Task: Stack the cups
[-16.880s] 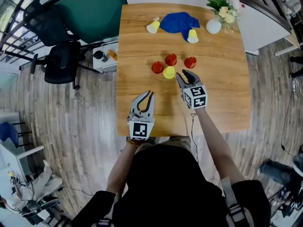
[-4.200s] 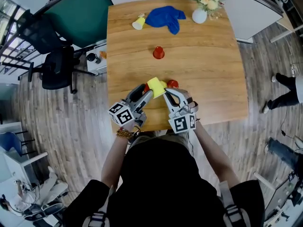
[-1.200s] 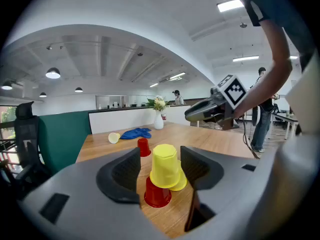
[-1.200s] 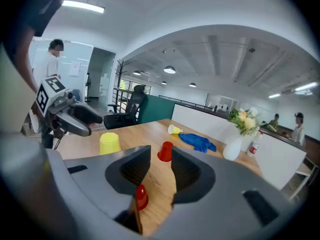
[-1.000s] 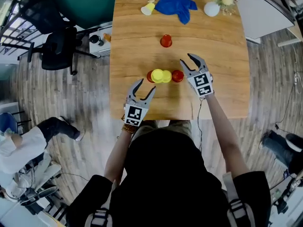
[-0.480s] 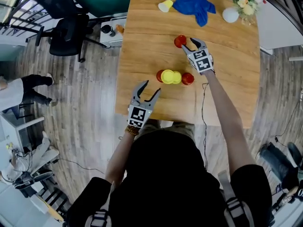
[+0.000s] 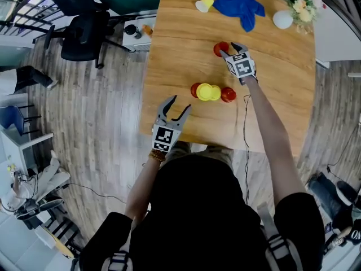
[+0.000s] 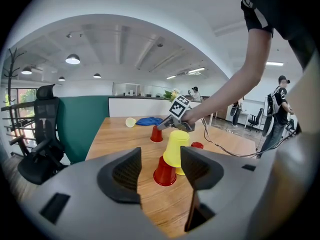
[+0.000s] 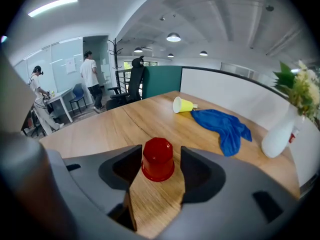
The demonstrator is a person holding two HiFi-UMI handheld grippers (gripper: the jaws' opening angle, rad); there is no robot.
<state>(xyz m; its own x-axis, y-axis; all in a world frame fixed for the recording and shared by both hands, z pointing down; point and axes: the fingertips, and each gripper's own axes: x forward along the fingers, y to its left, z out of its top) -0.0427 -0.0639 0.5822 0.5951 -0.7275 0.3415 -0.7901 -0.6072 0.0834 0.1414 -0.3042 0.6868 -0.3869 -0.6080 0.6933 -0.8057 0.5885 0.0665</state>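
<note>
A lone upside-down red cup [image 7: 218,47] [image 9: 158,154] stands at mid-table. My right gripper [image 7: 227,49] [image 9: 160,170] is open around it; its jaws have just been opening, and the cup stands between the pads with a gap on each side. Nearer me sits a cluster: a red cup [image 7: 194,90] [image 8: 164,172], yellow cups [image 7: 207,92] with one leaning tilted [image 8: 176,148], and another red cup [image 7: 228,94] [image 8: 197,145]. My left gripper [image 7: 176,105] [image 8: 161,166] hovers open and empty near the front edge, just short of the cluster.
A yellow cup [image 7: 203,4] [image 9: 184,105] lies on its side at the far end beside a blue cloth [image 7: 240,4] [image 9: 223,126]. A white vase with flowers [image 7: 282,19] [image 9: 278,134] stands at the far right. Office chairs [image 7: 84,35] stand left of the wooden table [image 7: 169,44].
My right gripper has moved away from the cluster, up the table and lower, to straddle the lone red cup. The left gripper has shifted only slightly.
</note>
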